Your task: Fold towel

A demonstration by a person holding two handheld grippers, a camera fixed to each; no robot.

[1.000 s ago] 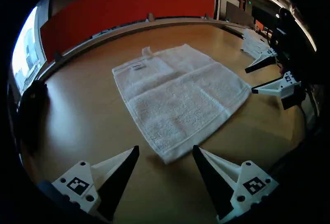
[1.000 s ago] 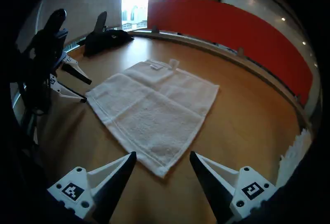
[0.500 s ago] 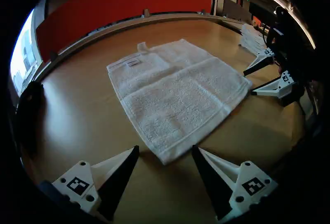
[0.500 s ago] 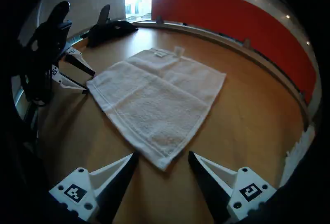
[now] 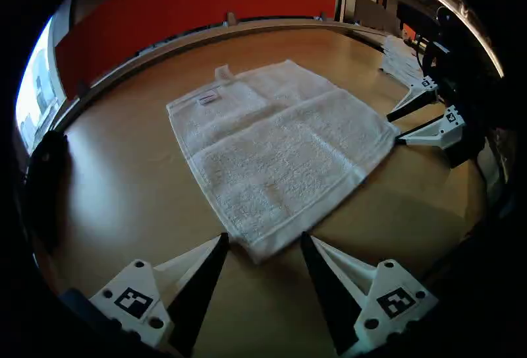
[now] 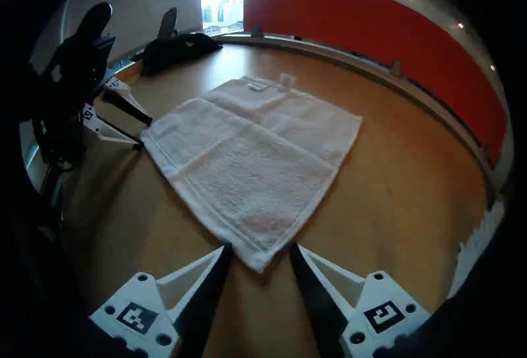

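Left gripper view: a likely limp, light towel (image 5: 277, 153) lies flat on the desk (image 5: 118, 180); left gripper (image 5: 264, 235) and right gripper (image 6: 261, 246), both spread, straddle corners worth pinching.

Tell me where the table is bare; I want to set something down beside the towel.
The widest bare table lies between the towel and the red partition. Another patch runs from the towel to the dark object. It is crowded at the towel's two near corners, straddled by the left hand-held gripper and the right hand-held gripper, both open.
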